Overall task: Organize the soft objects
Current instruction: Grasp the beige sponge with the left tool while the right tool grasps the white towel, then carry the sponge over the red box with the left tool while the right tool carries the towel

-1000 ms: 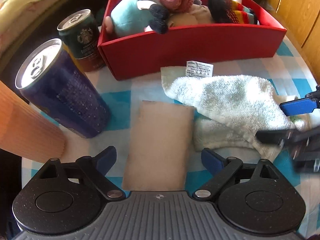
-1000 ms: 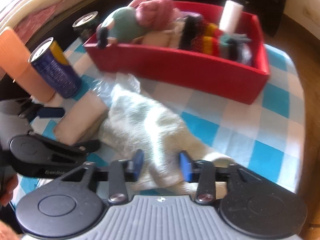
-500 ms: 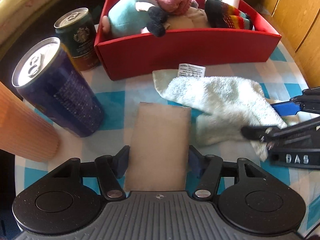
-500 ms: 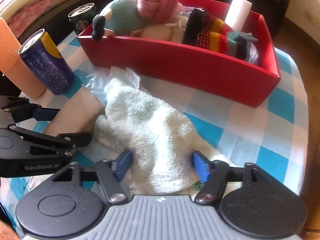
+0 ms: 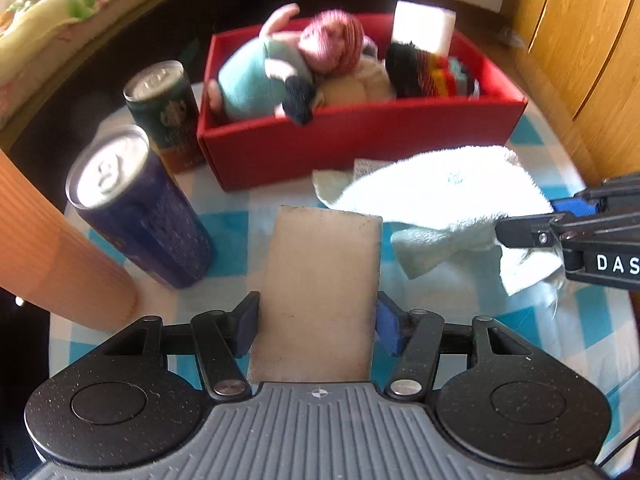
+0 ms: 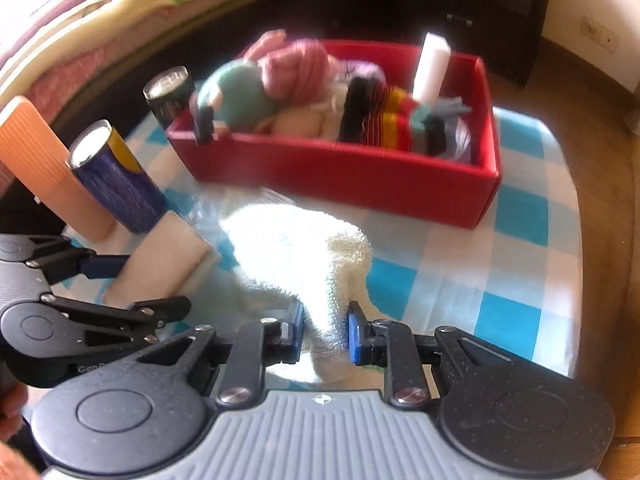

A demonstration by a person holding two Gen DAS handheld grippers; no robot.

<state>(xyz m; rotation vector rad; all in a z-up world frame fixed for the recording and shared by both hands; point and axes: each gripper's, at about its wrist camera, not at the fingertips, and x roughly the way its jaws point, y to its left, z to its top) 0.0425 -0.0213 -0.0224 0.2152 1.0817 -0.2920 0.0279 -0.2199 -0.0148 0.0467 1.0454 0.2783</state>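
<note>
Covering the table [image 5: 592, 332] is a blue-and-white checked cloth, and the red box [image 5: 360, 144] sits on it at twelve o'clock of both wrist views, packed with a teal plush toy [image 5: 256, 80], a pink knitted hat [image 5: 332, 44], a striped sock [image 5: 432, 72] and a white block [image 5: 424, 28] standing against the far wall. At nine o'clock in the left view rises an orange ribbed cup [image 5: 52, 248], with a dark blue can [image 5: 140, 208] just beside it and a dark green can [image 5: 168, 112] at ten o'clock, near the box's corner. The white towel [image 6: 304, 264] hangs bunched in front of the box, pinched tight in the right gripper [image 6: 324, 334]. The beige sponge [image 5: 320, 300] is clamped by its long sides in the left gripper [image 5: 318, 328], pointing toward the box.
</note>
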